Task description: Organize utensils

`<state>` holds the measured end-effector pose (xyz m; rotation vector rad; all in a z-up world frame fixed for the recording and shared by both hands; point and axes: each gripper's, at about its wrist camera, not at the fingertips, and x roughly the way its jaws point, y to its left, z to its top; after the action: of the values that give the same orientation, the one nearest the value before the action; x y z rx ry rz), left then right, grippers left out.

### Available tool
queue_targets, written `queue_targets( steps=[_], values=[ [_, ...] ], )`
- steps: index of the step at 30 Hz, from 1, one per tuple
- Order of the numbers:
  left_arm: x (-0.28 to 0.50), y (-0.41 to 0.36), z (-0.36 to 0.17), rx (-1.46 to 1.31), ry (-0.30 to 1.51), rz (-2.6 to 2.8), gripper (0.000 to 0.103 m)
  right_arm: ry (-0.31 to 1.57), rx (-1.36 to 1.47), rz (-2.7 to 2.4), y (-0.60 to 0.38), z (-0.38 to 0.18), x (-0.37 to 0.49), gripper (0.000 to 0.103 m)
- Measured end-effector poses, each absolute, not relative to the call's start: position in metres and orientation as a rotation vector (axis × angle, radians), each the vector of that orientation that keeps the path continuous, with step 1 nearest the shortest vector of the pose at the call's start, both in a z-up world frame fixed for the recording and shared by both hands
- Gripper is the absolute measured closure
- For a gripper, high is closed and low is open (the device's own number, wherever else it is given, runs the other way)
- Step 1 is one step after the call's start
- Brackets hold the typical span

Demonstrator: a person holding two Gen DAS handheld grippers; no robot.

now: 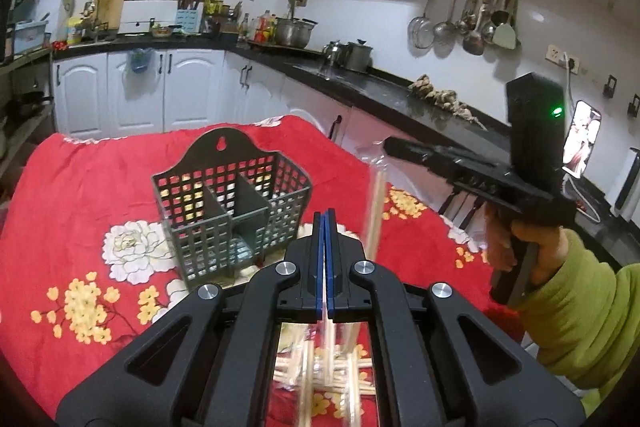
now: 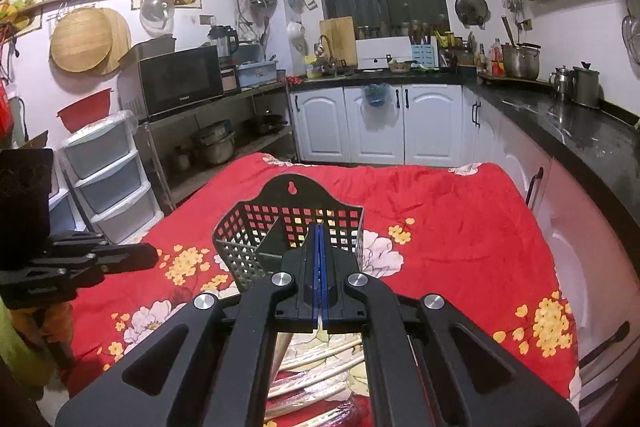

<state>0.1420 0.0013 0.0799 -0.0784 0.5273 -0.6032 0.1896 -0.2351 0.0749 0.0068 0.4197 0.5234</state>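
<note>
A dark grey slotted utensil basket (image 1: 232, 215) (image 2: 288, 227) with a divider stands upright on the red flowered cloth (image 1: 80, 187). My left gripper (image 1: 325, 217) is shut just right of the basket, with nothing visible between its blue pads. Pale wooden chopsticks (image 1: 320, 367) lie in clear wrap below it. My right gripper (image 1: 388, 143) (image 2: 319, 227) is shut, and clear plastic with blurred chopsticks (image 1: 376, 211) hangs from its tip. More wrapped chopsticks (image 2: 320, 359) lie on the cloth under it. The left gripper (image 2: 152, 259) also shows at the left edge of the right wrist view.
A black kitchen counter (image 1: 400, 95) over white cabinets runs along the right and far side. A plastic drawer unit (image 2: 108, 187) and a shelf with a microwave (image 2: 180, 79) stand on the left. A green sleeve (image 1: 580, 307) holds the right gripper.
</note>
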Motion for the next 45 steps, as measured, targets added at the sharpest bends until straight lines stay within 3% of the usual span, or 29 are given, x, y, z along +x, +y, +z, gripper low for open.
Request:
queue_targets(
  steps=[6,8,10,16,24,26,29,34,45],
  values=[
    [0.148,0.037,0.053,-0.124,0.625,-0.513,0.101,0.394,0.006,0.540,-0.231,0.084,0.187,0.102],
    [0.144,0.048,0.039,-0.112,0.672,-0.492,0.078,0.378,0.007,0.547,-0.229,0.089,0.186,0.102],
    [0.137,0.056,0.025,-0.097,0.713,-0.499,0.067,0.365,0.007,0.551,-0.227,0.093,0.185,0.102],
    [0.114,0.061,-0.015,0.021,0.805,-0.537,0.061,0.339,0.011,0.563,-0.221,0.103,0.182,0.102],
    [0.112,0.064,-0.067,0.096,0.907,-0.496,0.062,0.303,0.025,0.577,-0.214,0.120,0.182,0.102],
    [0.111,0.062,-0.071,0.123,0.894,-0.484,0.084,0.291,0.025,0.581,-0.212,0.125,0.181,0.102],
    [0.110,0.062,-0.066,0.113,0.879,-0.513,0.100,0.266,0.023,0.588,-0.208,0.133,0.180,0.102],
    [0.107,0.066,-0.045,0.057,0.818,-0.519,0.100,0.241,0.018,0.590,-0.206,0.142,0.178,0.102],
    [0.108,0.054,0.054,0.021,0.601,-0.552,0.100,0.207,0.021,0.573,-0.210,0.161,0.176,0.102]
  ],
)
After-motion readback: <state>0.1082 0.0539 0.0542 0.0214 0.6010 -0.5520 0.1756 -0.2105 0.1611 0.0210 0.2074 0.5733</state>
